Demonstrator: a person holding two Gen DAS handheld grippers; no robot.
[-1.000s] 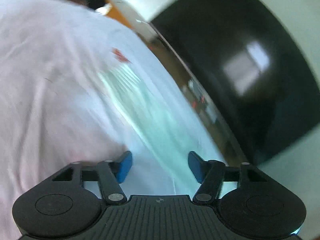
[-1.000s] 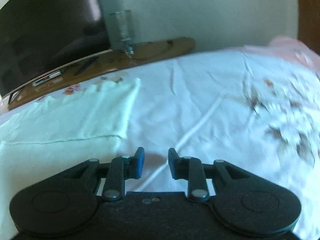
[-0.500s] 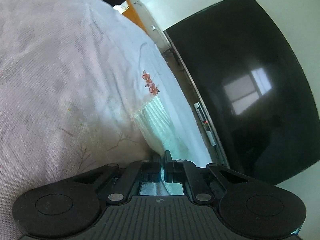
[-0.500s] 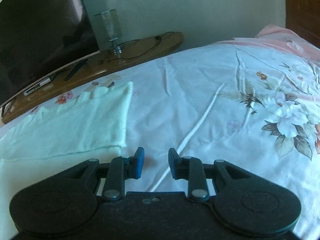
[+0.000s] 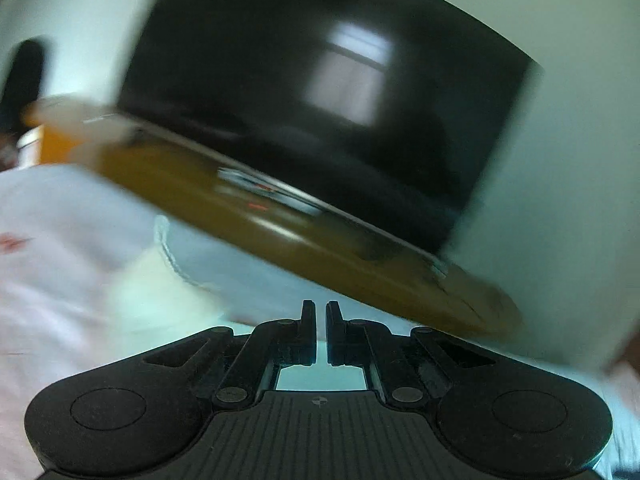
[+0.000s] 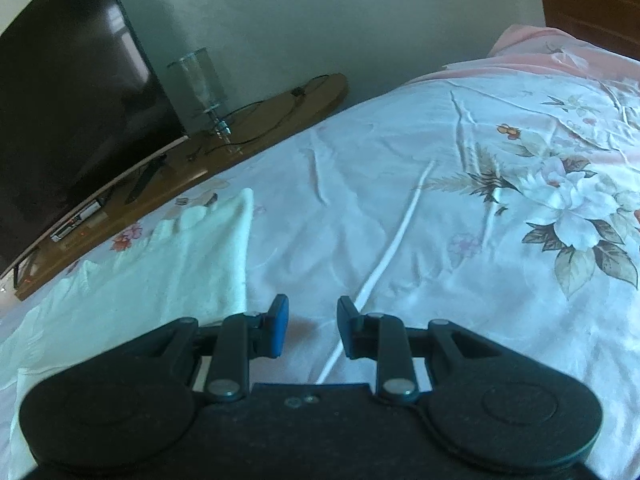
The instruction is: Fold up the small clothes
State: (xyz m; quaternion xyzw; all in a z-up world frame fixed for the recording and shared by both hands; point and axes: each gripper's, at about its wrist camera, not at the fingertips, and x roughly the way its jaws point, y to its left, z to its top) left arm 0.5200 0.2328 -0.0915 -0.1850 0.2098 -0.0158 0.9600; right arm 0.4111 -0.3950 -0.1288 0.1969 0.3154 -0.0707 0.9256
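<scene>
Left tool [image 5: 318, 312]: fingers pinched together, only a thin slit between the pads. Pale mint cloth shows right behind and under them, so it looks clamped on the edge of the garment [image 5: 160, 292], though that view is too smeared to see the contact itself. The garment's scalloped hem runs up to the left of the fingers. It lies on the bed sheet [image 5: 52, 216]. Behind it is a brown wooden shelf [image 5: 280, 240], with a big dark TV [image 5: 320, 92] on it, tilted in this view.

Right wrist view, sharp. Far left is the same TV [image 6: 68, 112], with its stand leg on the shelf [image 6: 280, 108]. A clear glass lamp [image 6: 202, 84] stands to the right of the TV, with a cable looping along the shelf. The mint garment [image 6: 160, 264] lies flat on the bed at lower left, its right edge ending just left of the tool.

Right tool [image 6: 312, 320]: fingers parted, nothing between them, over bare sheet. A white crease runs diagonally from between the fingers up to the right. The flowered sheet [image 6: 400, 168] fills the middle and right, with a big white flower print at right. A pink pillow [image 6: 560, 44] sits at top right against a dark wooden headboard [image 6: 592, 0].
</scene>
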